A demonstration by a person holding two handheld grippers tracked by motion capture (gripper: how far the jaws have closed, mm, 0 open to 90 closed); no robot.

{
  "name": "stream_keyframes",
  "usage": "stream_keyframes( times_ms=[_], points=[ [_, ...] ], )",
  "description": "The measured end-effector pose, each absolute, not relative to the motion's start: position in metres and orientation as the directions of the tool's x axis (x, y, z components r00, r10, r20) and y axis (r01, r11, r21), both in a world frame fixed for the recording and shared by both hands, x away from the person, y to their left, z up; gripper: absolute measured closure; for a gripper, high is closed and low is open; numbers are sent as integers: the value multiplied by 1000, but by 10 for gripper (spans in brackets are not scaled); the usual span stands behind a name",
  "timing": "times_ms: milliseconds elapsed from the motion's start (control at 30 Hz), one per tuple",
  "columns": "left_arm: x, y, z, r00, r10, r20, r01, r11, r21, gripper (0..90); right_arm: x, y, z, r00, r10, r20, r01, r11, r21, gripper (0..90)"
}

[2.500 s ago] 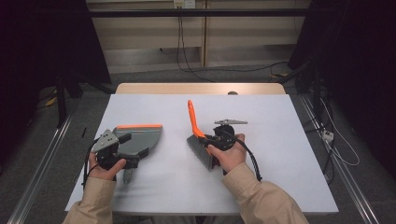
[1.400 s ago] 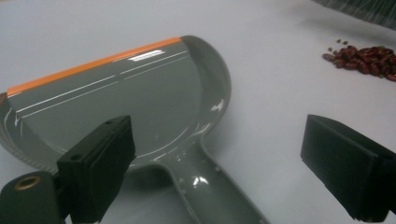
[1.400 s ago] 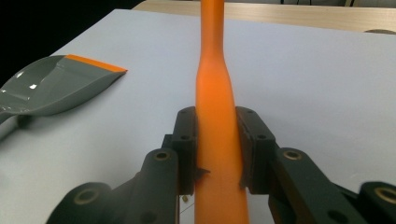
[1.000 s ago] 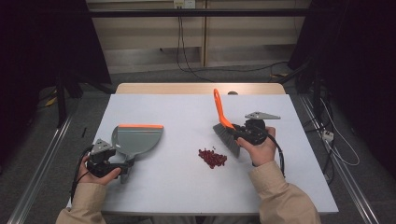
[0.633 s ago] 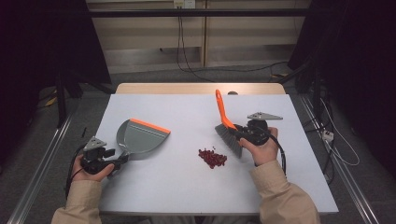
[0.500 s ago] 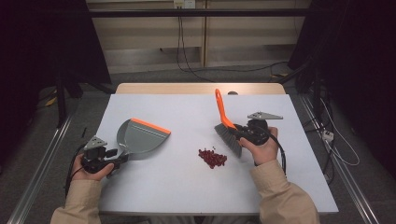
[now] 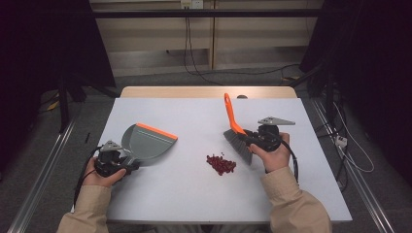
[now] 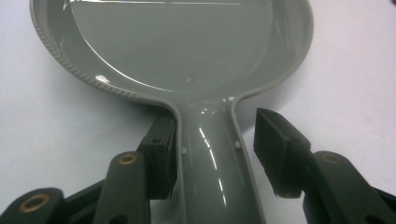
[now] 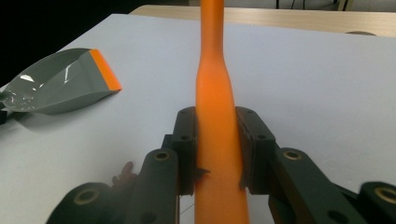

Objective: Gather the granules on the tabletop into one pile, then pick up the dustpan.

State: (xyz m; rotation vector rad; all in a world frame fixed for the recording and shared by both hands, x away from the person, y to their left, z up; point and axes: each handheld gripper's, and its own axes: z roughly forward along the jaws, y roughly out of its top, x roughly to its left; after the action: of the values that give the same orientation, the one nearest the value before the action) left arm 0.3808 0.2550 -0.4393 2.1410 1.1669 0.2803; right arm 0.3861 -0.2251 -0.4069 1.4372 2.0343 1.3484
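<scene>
Dustpan (image 8: 187, 70) handle between closing left claw (image 8: 217, 154), one pad clear: may twist; right claw (image 9: 217, 149) clamps brush (image 9: 215, 93).

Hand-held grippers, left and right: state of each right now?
Left hand-held gripper: open, jaws just closing around the dustpan handle, right pad apart.
Right hand-held gripper: closed on the brush handle.

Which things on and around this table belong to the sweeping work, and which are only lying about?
In use:
- brush, clamped in the right gripper
- dustpan, its handle between the closing jaws of the left gripper
- pile of red bits

Lying about:
- cables on the floor
- small round thing at the table's far edge
</scene>
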Motion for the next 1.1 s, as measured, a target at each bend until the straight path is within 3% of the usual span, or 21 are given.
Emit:
stream_keyframes(
  times_ms=[233,367,700,1100],
  points=[
    [387,251,-442,573,813,-105,677,-397,621,554,387,-223,-409,-455,854,252,570,62,819,716],
    [389,251,-441,569,818,-77,675,-412,612,627,387,-222,-409,-457,852,255,570,60,820,716],
    [382,253,-429,610,787,-90,652,-434,621,635,387,-224,-409,-456,852,257,567,56,822,716],
    [363,228,-412,777,621,-105,542,-574,615,635,386,-225,-408,-462,857,228,556,80,827,717]
  ],
)
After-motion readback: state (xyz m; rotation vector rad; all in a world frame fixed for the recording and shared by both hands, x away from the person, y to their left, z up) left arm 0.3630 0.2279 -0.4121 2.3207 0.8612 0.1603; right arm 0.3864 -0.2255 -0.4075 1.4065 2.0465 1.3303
